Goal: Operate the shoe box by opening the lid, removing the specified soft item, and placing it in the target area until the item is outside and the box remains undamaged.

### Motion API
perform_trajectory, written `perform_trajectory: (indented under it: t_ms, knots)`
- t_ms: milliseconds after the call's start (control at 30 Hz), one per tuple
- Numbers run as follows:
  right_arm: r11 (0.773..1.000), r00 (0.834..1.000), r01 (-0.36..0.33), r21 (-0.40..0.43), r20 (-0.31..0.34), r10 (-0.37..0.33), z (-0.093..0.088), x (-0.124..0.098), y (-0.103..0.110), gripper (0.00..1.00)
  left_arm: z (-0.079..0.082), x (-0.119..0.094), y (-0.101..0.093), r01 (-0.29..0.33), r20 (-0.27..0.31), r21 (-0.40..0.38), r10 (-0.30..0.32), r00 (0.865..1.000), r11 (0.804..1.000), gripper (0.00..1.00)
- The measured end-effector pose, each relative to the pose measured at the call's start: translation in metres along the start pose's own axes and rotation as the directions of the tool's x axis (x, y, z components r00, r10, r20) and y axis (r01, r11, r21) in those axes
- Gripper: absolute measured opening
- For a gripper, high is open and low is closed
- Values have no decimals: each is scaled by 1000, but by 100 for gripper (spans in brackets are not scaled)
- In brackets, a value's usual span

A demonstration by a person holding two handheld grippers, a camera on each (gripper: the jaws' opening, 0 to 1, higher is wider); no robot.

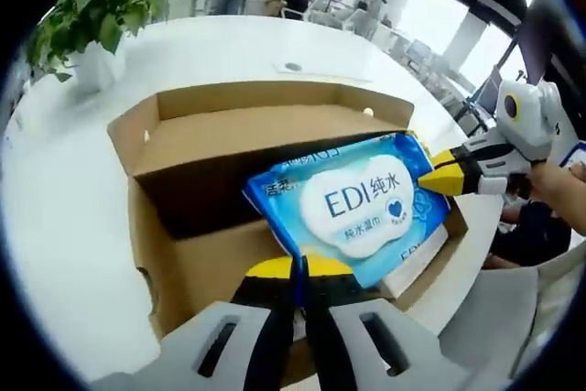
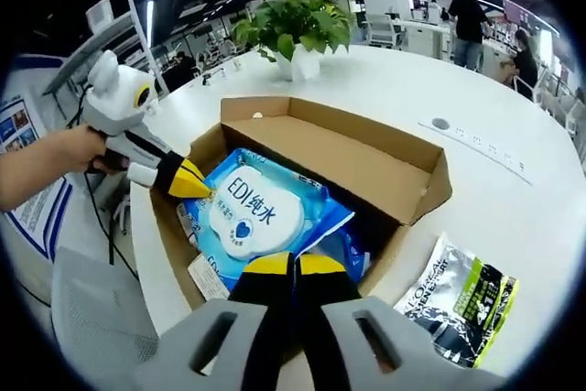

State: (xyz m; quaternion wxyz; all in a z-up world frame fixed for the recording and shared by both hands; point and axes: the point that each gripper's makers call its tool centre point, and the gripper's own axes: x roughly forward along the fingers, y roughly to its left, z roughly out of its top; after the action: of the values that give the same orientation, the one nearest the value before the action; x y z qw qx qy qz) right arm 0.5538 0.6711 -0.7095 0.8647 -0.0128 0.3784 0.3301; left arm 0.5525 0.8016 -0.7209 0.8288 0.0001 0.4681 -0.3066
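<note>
Your left gripper (image 1: 300,267): jaws pressed together on the near edge of the wipes pack (image 1: 352,203).
Your right gripper (image 2: 293,266): jaws also squeezed on an edge of the pack (image 2: 256,212) — you hold it from two sides.
Wipes pack: soft and blue, with a white cloud label and a small blue heart. It is tilted up, partly inside the shoe box (image 1: 183,254).
Shoe box: brown cardboard, open, its lid (image 2: 366,157) folded back, on the white table (image 2: 513,190).
Around: a black-and-green packet (image 2: 458,304) lies on the table just beside the box; a potted plant (image 2: 298,29) stands behind it.
In the way: the box walls around the pack.
</note>
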Motion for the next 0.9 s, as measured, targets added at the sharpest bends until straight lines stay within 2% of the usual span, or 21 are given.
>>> perform_trajectory:
  t_ms: [467,900]
  knots:
    - [999,999,19,29,50,-20,7,-32,-13,0,20,-8,-27,28,32,29,-29,999,999,0]
    - [994,995,53,92,77,-60,3,-67,-37,0,39,0,-62,65,29,58,-67,997,996,0]
